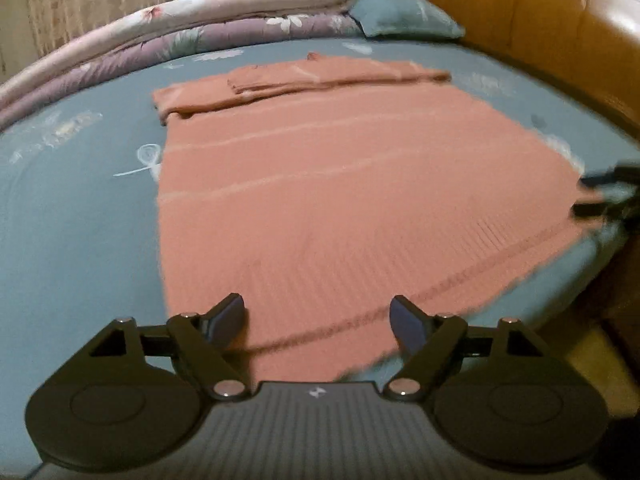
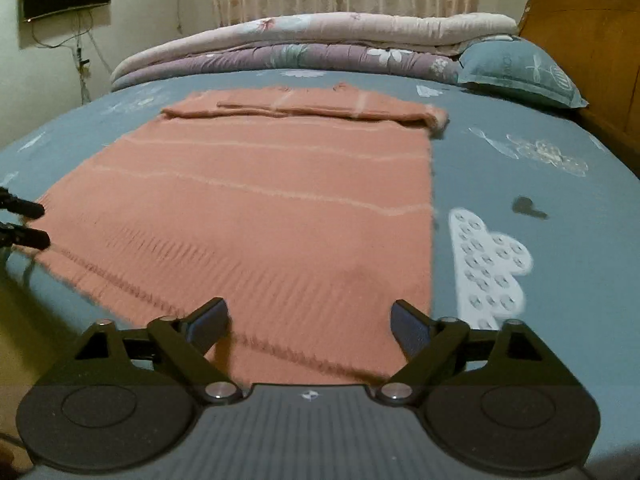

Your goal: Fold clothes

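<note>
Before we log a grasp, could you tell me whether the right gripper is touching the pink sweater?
Cannot tell. In the right wrist view the right gripper stands open over the pink sweater's hem, but contact isn't plain.

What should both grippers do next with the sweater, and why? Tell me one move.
Probably lower both and close on the near hem: the left gripper and right gripper hover open over it, and the pink sweater lies flat on the bed sheet, sleeves already folded across its far end.

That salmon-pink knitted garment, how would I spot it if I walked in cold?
Look at the bed with the blue-grey printed sheet. The salmon-pink knitted garment lies flat in its middle, sleeves folded across its far end. Unlike the folded floral quilts and blue-grey pillow beyond, it is plain pink with faint pale stripes.
</note>
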Demonstrator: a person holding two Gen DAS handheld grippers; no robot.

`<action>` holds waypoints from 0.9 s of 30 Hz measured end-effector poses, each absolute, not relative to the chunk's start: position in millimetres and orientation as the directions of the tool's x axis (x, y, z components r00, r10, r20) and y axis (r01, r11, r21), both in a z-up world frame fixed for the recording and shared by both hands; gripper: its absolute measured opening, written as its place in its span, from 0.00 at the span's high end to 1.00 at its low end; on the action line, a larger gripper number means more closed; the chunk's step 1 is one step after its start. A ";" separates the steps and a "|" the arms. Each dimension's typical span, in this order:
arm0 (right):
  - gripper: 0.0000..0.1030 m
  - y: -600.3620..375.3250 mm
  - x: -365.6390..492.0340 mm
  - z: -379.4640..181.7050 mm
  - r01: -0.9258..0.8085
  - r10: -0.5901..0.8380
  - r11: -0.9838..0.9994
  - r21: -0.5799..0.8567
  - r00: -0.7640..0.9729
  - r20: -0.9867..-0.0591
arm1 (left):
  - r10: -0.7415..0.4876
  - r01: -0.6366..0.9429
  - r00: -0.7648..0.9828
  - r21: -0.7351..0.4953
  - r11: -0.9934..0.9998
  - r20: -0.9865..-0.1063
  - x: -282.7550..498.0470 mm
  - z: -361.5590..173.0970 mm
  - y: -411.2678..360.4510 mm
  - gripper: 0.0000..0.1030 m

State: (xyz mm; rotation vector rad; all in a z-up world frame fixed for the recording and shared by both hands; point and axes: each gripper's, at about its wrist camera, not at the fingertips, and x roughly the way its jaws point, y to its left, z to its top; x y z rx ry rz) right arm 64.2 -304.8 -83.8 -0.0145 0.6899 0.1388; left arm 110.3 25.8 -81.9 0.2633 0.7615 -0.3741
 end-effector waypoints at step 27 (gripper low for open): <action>0.00 -159.4 44.4 -73.2 -0.428 0.111 0.694 -0.579 0.858 -0.501 | -0.284 0.626 0.775 0.747 0.224 -0.565 49.2 -101.6 -123.0 0.20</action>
